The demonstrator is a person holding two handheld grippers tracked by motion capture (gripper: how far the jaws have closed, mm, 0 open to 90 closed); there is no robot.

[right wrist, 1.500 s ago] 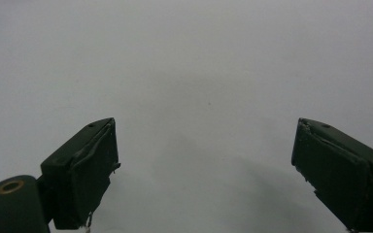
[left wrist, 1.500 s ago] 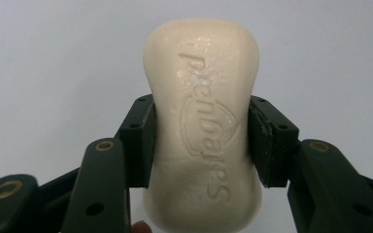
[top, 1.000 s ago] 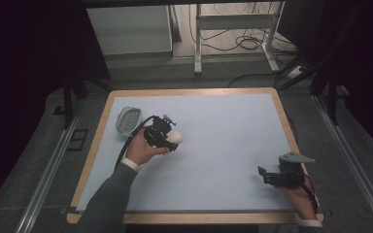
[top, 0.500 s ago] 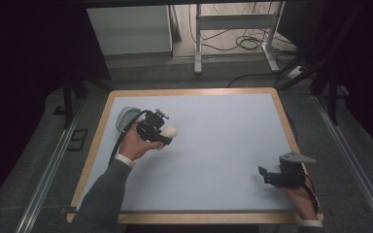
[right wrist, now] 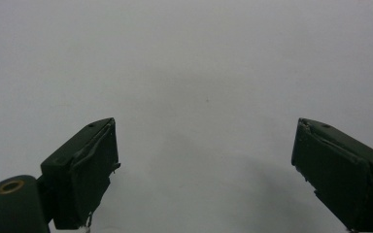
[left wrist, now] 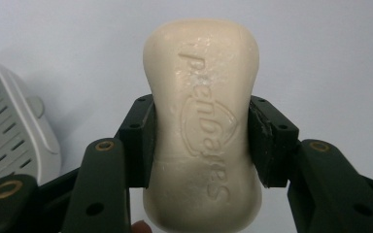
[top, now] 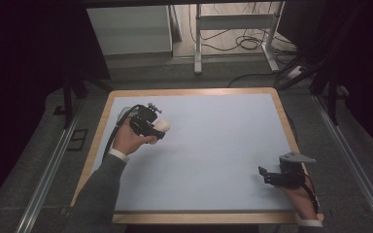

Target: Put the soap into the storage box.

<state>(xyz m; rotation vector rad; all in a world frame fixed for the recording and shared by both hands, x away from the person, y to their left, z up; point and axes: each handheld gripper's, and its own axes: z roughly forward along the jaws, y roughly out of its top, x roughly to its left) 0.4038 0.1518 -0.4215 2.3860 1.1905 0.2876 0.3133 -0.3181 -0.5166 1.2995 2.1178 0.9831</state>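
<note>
One bar of soap (left wrist: 203, 126), one soap dish (left wrist: 9, 131) and two grippers are on or over the bench (top: 213, 145). The soap is cream-coloured, with raised letters on its upper face. The left gripper (left wrist: 201, 141) has its jaws clamped on the soap: one jaw presses each long side at about the middle of the bar, and both ends of the bar stick out past the jaws. In the high view the left gripper (top: 156, 129) is held over the far left part of the bench, with the soap (top: 162, 126) at its tip. The dish is white with slots and lies just beside the soap. The right gripper (top: 267, 175) is near the bench's front right corner, well apart from the soap, and its jaws stand wide apart over bare bench surface.
</note>
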